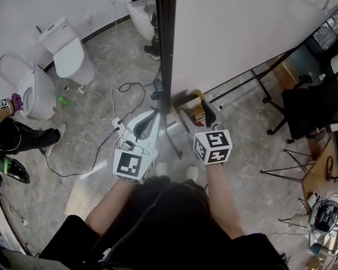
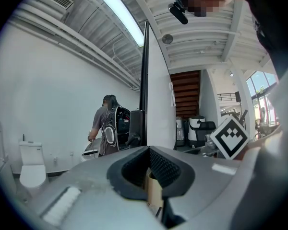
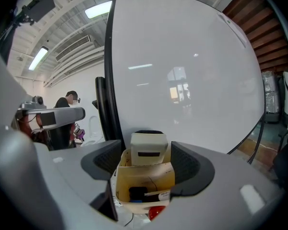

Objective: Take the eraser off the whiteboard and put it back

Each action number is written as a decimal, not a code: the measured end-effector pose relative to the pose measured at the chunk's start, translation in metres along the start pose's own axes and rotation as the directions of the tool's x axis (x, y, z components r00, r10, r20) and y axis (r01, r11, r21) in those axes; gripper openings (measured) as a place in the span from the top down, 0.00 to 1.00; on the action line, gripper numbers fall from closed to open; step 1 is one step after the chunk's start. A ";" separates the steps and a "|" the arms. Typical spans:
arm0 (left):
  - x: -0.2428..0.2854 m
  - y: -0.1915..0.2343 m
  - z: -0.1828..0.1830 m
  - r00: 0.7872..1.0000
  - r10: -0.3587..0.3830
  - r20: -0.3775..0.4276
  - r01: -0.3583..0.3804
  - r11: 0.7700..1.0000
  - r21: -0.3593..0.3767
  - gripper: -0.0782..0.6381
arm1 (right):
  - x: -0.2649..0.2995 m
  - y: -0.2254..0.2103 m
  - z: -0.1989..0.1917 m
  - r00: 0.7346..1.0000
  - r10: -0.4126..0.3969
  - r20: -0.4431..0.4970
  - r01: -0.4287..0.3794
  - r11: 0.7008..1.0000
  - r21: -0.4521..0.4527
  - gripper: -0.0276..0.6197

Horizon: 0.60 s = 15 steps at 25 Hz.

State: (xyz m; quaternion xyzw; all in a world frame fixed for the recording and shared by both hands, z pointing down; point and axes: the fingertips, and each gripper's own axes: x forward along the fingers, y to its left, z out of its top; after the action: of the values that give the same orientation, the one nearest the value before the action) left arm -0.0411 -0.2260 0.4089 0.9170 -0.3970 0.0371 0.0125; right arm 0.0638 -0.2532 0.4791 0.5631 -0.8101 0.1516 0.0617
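A white eraser (image 3: 148,147) with a dark felt top stands upright in an open cardboard box (image 3: 144,176) that also holds markers. The box sits at the foot of the whiteboard (image 3: 182,71). My right gripper (image 3: 146,151) is open; its pads stand either side of the box and eraser without pressing on them. In the head view the right gripper (image 1: 196,111) reaches to the box (image 1: 195,97) below the whiteboard (image 1: 242,32). My left gripper (image 1: 148,122) is level beside it, by the black board post. Its pads (image 2: 163,169) look closed together, with nothing held.
The black post (image 1: 165,38) of the board rises between the two grippers. Two white toilets (image 1: 70,52) (image 1: 34,89) stand at the left, and cables (image 1: 110,122) trail over the floor. A black chair (image 1: 315,106) and board legs are at the right. A person (image 2: 105,126) stands beyond the board.
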 end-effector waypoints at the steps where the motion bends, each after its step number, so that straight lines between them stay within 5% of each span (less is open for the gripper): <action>1: -0.001 0.002 0.000 1.000 0.001 0.001 -0.001 1.000 0.000 0.88 | 0.002 0.000 -0.002 1.000 -0.002 -0.009 0.002 1.000 -0.003 0.46; 12: -0.005 0.019 0.002 1.000 0.022 0.006 -0.022 1.000 0.005 0.88 | 0.019 0.001 -0.009 0.998 0.005 -0.066 -0.006 1.000 -0.010 0.44; 15: -0.007 0.020 0.000 1.000 0.028 0.001 -0.028 1.000 0.000 0.88 | 0.020 -0.001 -0.010 0.998 -0.003 -0.070 0.003 1.000 -0.012 0.53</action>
State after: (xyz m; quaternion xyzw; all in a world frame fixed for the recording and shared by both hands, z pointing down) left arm -0.0603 -0.2349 0.4081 0.9113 -0.4098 0.0370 0.0117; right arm 0.0568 -0.2682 0.4945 0.5583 -0.8074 0.1664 0.0935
